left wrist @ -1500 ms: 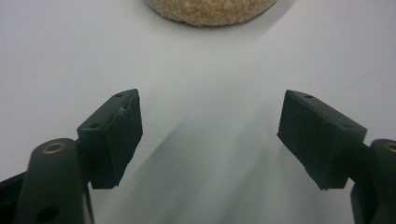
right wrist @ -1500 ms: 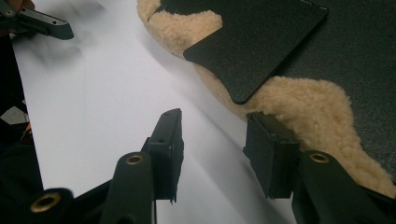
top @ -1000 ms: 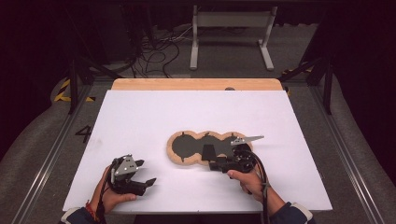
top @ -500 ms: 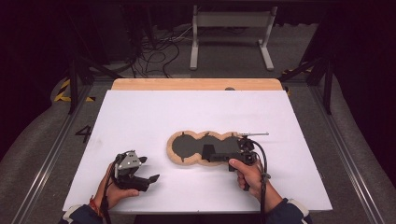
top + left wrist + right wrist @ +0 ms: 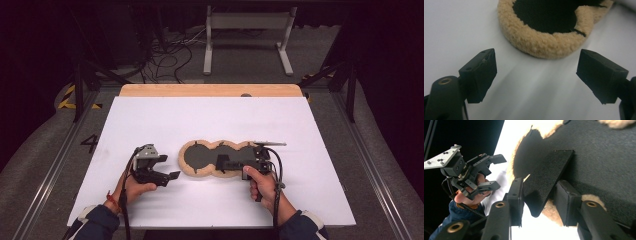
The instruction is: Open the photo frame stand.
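Observation:
A three-lobed pad (image 5: 189, 169) with a tan fleece rim and black inside lies flat on the white table (image 5: 210, 120). My right gripper (image 5: 222, 163) reaches in from the pad's right end, pointing left over it. In the right gripper view it (image 5: 540, 185) is shut on a black flap (image 5: 549, 167) raised off the pad's black surface. My left gripper (image 5: 171, 167) sits just left of the pad, open and holding nothing. In the left gripper view its jaws (image 5: 536, 57) stand wide apart in front of the fleece rim (image 5: 541, 42), not touching it.
A wooden strip (image 5: 210, 90) runs along the table's far edge. Beyond it are a metal stand (image 5: 247, 35), cables (image 5: 165, 50) on the floor and dark frame legs on both sides. Bare white table lies around the pad.
The left gripper has moved up and right, closer to the pad's left end. The right hand has turned and shifted slightly right, its jaws now over the pad on the flap.

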Tool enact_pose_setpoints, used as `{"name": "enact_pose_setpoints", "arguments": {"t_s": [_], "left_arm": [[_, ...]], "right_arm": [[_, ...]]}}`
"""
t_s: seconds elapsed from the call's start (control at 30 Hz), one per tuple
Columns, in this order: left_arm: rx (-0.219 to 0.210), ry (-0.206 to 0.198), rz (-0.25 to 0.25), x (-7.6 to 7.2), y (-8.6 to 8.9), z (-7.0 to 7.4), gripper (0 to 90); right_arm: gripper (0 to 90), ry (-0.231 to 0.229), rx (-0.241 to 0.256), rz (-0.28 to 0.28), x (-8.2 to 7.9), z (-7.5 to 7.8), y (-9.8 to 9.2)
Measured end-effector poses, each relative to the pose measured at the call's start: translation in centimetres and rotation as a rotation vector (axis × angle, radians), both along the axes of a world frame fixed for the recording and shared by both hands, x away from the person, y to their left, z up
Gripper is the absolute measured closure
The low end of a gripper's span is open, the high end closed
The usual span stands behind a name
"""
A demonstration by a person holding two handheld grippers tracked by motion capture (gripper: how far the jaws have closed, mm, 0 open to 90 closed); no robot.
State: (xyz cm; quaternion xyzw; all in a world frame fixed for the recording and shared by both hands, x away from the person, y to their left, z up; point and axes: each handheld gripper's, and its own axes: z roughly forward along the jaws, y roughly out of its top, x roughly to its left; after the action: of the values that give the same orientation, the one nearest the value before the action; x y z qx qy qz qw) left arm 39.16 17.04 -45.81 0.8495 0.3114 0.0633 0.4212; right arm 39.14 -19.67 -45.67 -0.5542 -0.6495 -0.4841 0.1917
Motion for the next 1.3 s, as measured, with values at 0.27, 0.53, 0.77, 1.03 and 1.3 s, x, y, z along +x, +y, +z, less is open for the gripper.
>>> {"name": "enact_pose_setpoints", "arguments": {"t_s": [0.27,0.53,0.77,1.03,1.3], "left_arm": [[-0.053,0.066,0.03,2.4,-0.7,-0.5,15.2],[-0.085,0.131,-0.001,3.2,-1.5,-0.9,14.7],[-0.087,0.136,-0.029,3.3,-2.0,-0.9,17.9],[-0.093,0.14,-0.023,3.3,-2.1,-1.0,16.9],[-0.135,0.168,-0.052,4.0,-2.4,-1.1,16.9]], "right_arm": [[61.4,-0.003,0.003,-0.008,0.0,-0.1,0.2],[60.4,-0.024,0.023,-0.006,0.1,-0.3,0.4],[57.2,-0.028,0.039,0.003,0.5,-0.4,0.9],[62.5,-0.073,0.029,0.036,0.5,-0.6,0.8],[65.5,-0.158,-0.033,0.081,0.3,-0.3,1.1]]}}
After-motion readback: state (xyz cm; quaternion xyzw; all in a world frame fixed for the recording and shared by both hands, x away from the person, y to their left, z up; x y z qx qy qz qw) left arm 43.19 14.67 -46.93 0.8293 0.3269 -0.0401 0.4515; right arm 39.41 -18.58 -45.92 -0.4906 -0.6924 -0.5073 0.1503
